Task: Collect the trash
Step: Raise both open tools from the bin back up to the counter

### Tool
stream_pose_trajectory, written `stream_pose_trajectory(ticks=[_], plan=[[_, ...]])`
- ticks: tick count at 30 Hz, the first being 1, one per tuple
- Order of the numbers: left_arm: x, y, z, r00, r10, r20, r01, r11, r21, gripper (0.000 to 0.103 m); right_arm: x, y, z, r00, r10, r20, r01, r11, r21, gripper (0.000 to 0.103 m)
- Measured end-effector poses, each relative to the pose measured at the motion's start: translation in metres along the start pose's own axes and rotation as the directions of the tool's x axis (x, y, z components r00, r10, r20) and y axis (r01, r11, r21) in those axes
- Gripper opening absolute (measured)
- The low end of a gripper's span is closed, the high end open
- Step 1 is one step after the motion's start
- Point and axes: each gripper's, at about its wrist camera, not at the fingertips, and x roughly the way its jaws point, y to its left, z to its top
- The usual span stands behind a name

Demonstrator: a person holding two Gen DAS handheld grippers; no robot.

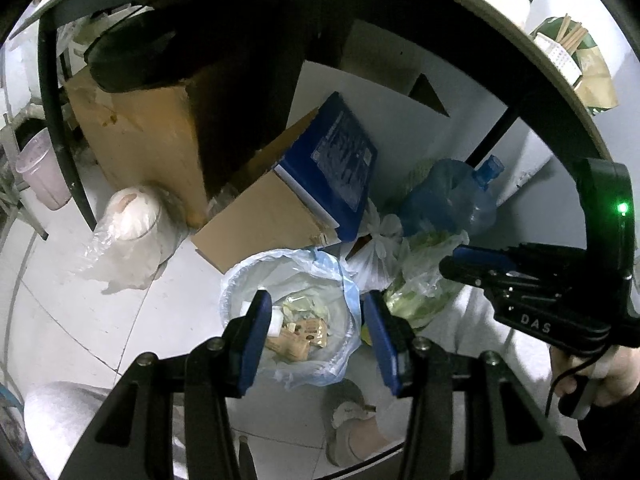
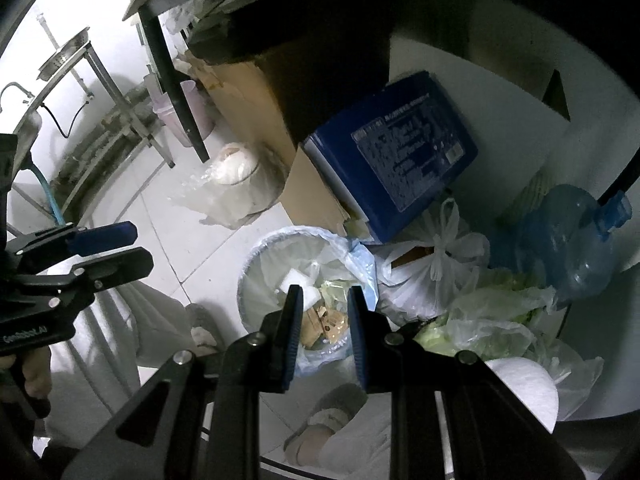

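Trash (image 1: 298,330) is filling the small floor bin (image 1: 236,276), lined with pale blue plastic: tan wrappers, white scraps. Left gripper (image 1: 314,312) and right gripper (image 2: 322,300) are hovering above it, fingers spread, holding nothing. Blue box (image 1: 340,160) is leaning just beyond.

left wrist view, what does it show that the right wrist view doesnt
Only the left wrist view: a container of wooden sticks on the round tabletop, and the right gripper from the side.

Only the right wrist view: a metal rack by the wall, a white roll at lower right, and the left gripper from the side.

Both: the lined trash bin, blue box, blue water jug and tied white bag.
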Motion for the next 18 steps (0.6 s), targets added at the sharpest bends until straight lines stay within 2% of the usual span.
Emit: stream_pose_trajectory(ticks=[18], plan=[[-0.052,-0.01,-0.001,0.995,-0.002,0.099,0.0,1.0,0.022,0.048,-0.058,0.025,0.004,0.996,-0.008,0.084,0.013,0.998,-0.064,0.021]])
